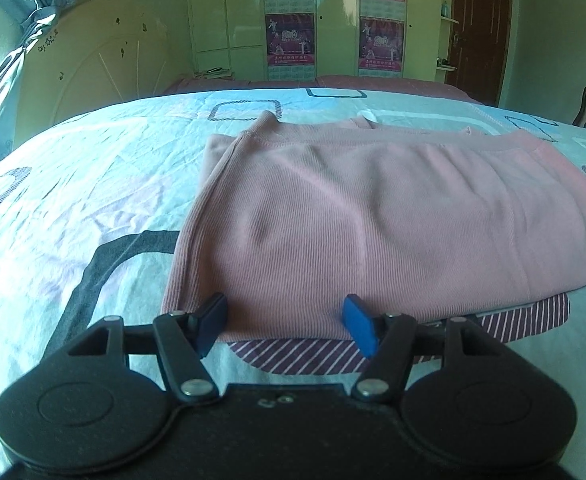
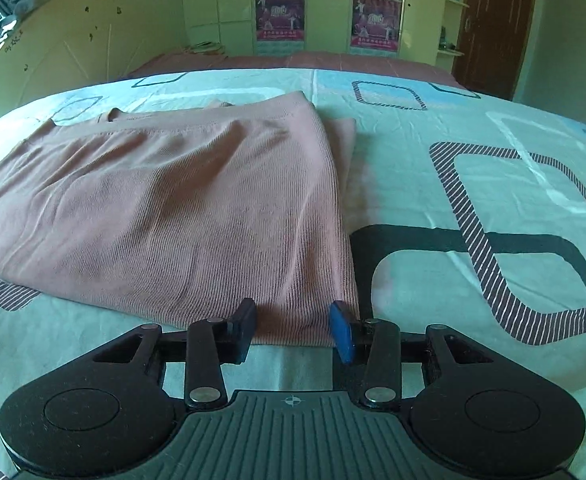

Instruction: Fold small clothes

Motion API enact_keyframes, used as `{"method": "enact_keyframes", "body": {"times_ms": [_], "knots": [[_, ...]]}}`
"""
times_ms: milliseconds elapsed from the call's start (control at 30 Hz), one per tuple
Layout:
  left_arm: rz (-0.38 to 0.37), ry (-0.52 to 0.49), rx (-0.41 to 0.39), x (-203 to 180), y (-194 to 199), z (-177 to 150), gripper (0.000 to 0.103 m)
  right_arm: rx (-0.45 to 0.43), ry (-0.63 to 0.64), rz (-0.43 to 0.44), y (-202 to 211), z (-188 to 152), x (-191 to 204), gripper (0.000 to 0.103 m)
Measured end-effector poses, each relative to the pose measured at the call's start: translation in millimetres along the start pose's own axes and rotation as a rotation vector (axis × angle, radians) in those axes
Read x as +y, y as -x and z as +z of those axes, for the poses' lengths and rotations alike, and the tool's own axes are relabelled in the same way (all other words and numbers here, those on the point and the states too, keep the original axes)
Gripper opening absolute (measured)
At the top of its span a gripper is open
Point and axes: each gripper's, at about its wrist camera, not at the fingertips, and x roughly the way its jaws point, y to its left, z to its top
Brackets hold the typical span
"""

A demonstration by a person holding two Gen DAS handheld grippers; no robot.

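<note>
My left gripper [image 1: 287, 326] and right gripper [image 2: 293, 330] gape released at the folded pink garment [image 1: 373, 220]; its lower layers are hidden.

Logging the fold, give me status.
Both hand-held grippers open: left, right, at near edge of folded pink garment. Nothing in the way.

Fine-ribbed knit on the pink garment [image 1: 373, 220], soft and matt, stitched hems along the edges. Thin, creased cotton-looking bedsheet [image 1: 73, 200] beneath, matt, printed. Matt black plastic on the left gripper [image 1: 287, 326] and right gripper [image 2: 293, 330], blue rubbery-looking pads [image 1: 359, 326], shiny metal rivets [image 1: 196, 387]. Glossy wardrobe doors [image 1: 229, 12] behind, shiny paper posters [image 1: 290, 40], dark wooden door [image 1: 481, 20].
</note>
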Motion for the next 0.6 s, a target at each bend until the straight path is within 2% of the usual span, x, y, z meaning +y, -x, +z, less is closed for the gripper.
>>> {"method": "enact_keyframes", "body": {"times_ms": [233, 300, 367, 467, 533, 600], "knots": [[-0.019, 0.056, 0.004, 11.4, 4.7, 0.5, 0.065, -0.011, 0.001, 0.006, 0.4, -2.4, -0.7, 0.041], [0.023, 0.111, -0.039, 20.0, 22.0, -1.0, 0.06, -0.008, -0.002, 0.013, 1.0, -1.7, -2.7, 0.041], [0.046, 0.184, -0.068, 32.7, 41.0, -6.7, 0.06, 0.005, -0.007, 0.018, 8.6, 1.6, -3.4, 0.042], [-0.02, 0.315, -0.052, 51.1, 59.1, -20.7, 0.059, -0.022, -0.041, 0.06, 27.6, -0.8, -2.3, 0.042], [-0.099, 0.413, -0.02, 59.2, 60.2, -29.2, 0.057, -0.037, -0.055, 0.102, 35.0, -2.7, 2.6, 0.045], [-0.167, 0.532, -0.002, 65.3, 54.8, -35.6, 0.053, -0.027, -0.085, 0.187, 37.6, 0.1, 12.6, 0.045]]}}
